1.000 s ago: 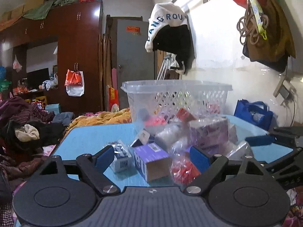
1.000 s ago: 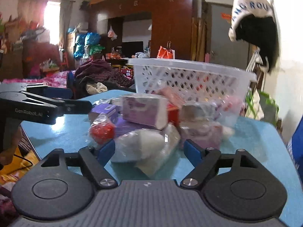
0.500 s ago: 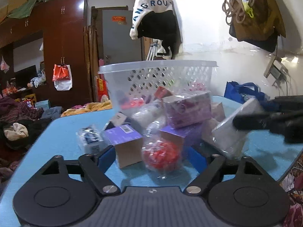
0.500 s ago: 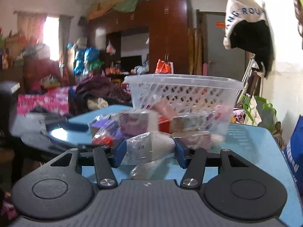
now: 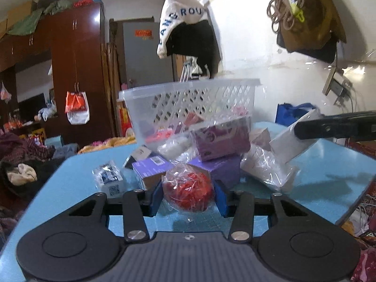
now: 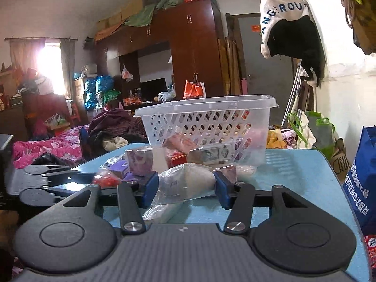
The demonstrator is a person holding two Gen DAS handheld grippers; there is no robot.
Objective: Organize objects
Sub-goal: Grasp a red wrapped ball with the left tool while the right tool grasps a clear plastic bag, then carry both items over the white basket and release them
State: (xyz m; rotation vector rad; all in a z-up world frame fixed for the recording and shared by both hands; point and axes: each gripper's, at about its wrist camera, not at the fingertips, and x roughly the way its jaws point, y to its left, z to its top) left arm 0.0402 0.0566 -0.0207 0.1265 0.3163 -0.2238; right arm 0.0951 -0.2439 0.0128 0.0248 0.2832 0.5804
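A red ball in clear wrap [image 5: 188, 188] sits on the blue table [image 5: 329, 169] between the pads of my left gripper [image 5: 188, 195]. Its jaws are closing and both pads touch the wrap. My right gripper [image 6: 185, 188] is closing on a white packet in clear plastic [image 6: 185, 181], and its pads press on the packet. In the left wrist view the white packet [image 5: 291, 143] hangs above the table at the right, under a black finger [image 5: 336, 127]. A white lattice basket [image 5: 188, 94] [image 6: 206, 103] with several items inside stands behind the pile.
Purple boxes [image 5: 223, 138] [image 5: 150, 166] and a small black-and-white packet [image 5: 109, 178] lie in the pile in front of the basket. A blue bag [image 6: 362, 176] stands past the table's right edge. Clothes are heaped on the left, and a bag and a cap hang on the wall.
My left gripper moved in and its jaws narrowed from wide open onto the red ball. My right gripper closed on the white packet and raised it off the pile.
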